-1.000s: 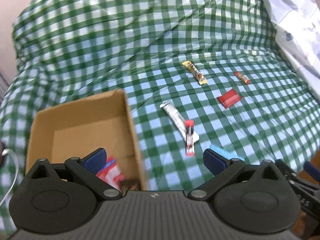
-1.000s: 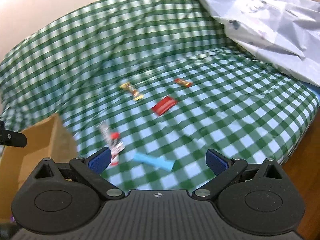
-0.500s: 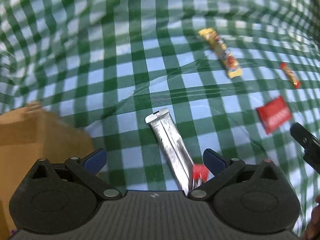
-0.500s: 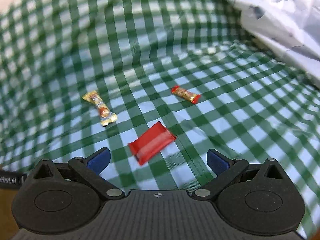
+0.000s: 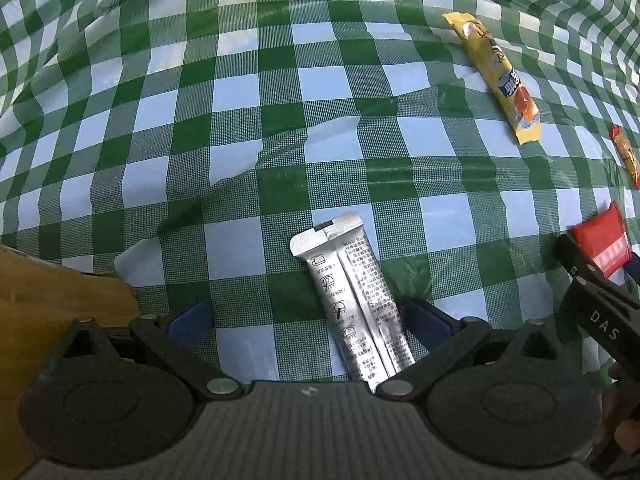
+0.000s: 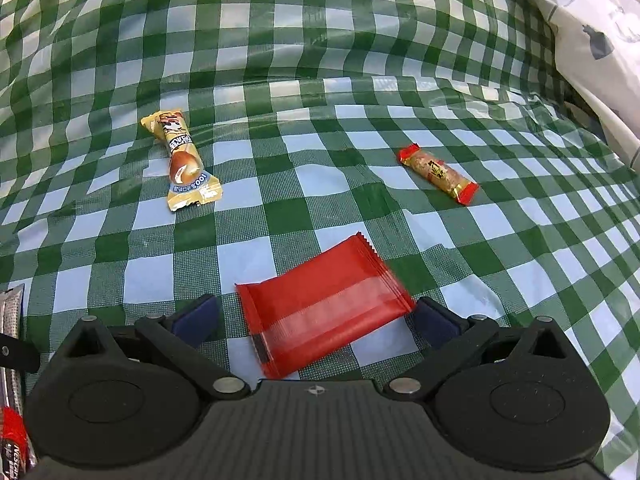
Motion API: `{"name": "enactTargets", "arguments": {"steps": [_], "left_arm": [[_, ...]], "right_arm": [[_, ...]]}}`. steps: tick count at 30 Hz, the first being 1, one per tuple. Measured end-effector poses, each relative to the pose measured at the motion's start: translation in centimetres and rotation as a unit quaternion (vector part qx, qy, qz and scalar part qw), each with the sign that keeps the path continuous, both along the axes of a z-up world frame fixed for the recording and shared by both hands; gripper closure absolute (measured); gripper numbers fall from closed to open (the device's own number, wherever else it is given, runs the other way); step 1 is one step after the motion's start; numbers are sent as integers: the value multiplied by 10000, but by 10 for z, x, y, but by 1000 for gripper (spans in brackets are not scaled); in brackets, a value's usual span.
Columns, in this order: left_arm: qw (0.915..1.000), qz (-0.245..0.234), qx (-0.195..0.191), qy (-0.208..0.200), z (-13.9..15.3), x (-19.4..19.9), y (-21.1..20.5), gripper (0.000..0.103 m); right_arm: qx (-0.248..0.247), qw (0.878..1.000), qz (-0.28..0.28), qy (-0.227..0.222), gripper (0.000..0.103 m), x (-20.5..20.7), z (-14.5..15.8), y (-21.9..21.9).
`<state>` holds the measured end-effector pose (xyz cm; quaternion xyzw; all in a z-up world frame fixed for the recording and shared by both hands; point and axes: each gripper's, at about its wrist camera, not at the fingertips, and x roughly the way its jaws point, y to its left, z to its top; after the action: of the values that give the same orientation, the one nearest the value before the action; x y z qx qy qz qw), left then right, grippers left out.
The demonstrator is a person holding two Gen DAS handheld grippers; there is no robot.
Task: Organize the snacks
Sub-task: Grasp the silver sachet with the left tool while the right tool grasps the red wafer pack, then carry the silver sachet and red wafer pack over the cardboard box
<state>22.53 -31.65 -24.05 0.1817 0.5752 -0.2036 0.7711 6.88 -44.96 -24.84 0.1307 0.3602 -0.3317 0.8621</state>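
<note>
- The left gripper (image 5: 306, 322) hangs low over the checked cloth (image 5: 256, 128) with its fingers spread wide. The silver stick sachet (image 5: 354, 304) lies flat between them, nearer the right-hand pad, its long axis running toward 11 o'clock. That straddle looks like the set-up for a pinch across the sachet's narrow width.
- The right gripper (image 6: 316, 318) is likewise spread wide and holds nothing. The red wrapper (image 6: 324, 308) lies flat between the fingers, skewed toward 2 o'clock, its right corner close to the right-hand pad; whether they touch, I cannot tell. Both pads flank its short sides, so closing should catch it.
- In the left view, the cardboard box (image 5: 60, 296) shows as a brown corner at 8 o'clock, just beside the left gripper. It is probably where the snacks go, which would explain working this close to it.
- Farther out in the right view, the yellow wrapped snack (image 6: 182, 160) lies at 11 o'clock and the small orange bar (image 6: 438, 172) at 1 o'clock, well apart, both loose on the cloth and not yet collected.
- At the far right, 2 o'clock, a pale patterned fabric (image 6: 592, 40) is bunched at the cloth's edge.
</note>
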Motion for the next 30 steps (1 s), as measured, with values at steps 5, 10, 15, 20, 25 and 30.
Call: {"name": "enactTargets", "arguments": {"steps": [5, 10, 15, 20, 25, 30], "left_arm": [[9997, 124, 9, 222, 9, 1, -1, 35], [9983, -50, -549, 193, 53, -9, -8, 78], [9952, -132, -965, 34, 92, -19, 4, 78], [9921, -117, -1238, -174, 138, -38, 35, 78], [9850, -179, -1610, -591, 194, -77, 90, 78], [9814, -255, -1655, -933, 233, -135, 161, 78]], "right_arm": [[-212, 9997, -24, -99, 17, -7, 6, 5], [-152, 9997, -119, -174, 37, -21, 18, 5], [-271, 9979, -302, -499, 37, -42, 55, 6], [-489, 9935, -241, -1001, 37, -76, 114, 26], [-641, 9859, -80, -1544, 37, -122, 166, 75], [-243, 9852, 278, -1675, 37, -174, 194, 143]]}}
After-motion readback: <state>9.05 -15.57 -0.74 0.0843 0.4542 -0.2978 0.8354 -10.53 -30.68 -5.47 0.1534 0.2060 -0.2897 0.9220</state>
